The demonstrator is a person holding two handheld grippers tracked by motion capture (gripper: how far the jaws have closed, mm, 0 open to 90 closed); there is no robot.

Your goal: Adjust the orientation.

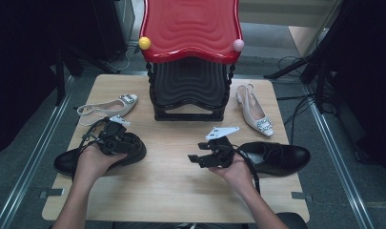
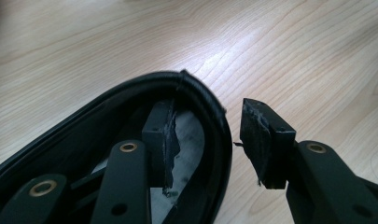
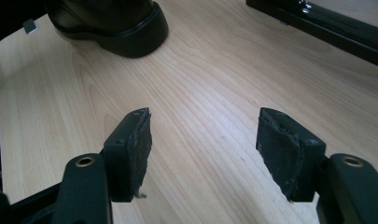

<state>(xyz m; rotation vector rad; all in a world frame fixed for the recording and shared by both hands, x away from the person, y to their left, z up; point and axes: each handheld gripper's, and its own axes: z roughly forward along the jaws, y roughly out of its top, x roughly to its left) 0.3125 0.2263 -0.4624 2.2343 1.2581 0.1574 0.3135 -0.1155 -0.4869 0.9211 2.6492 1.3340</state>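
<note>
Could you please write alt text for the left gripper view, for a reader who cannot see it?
The left claw straddles the rear rim of a black leather shoe, one pad inside the opening and the other outside, with a small gap left on the outer side. The shoe rests on a light wooden table.

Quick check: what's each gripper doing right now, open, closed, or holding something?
Left gripper: open, jaws straddling the rim of the left black shoe, one inside, one outside, not yet pressing.
Right gripper: open, nothing between its jaws, above the table.
</note>
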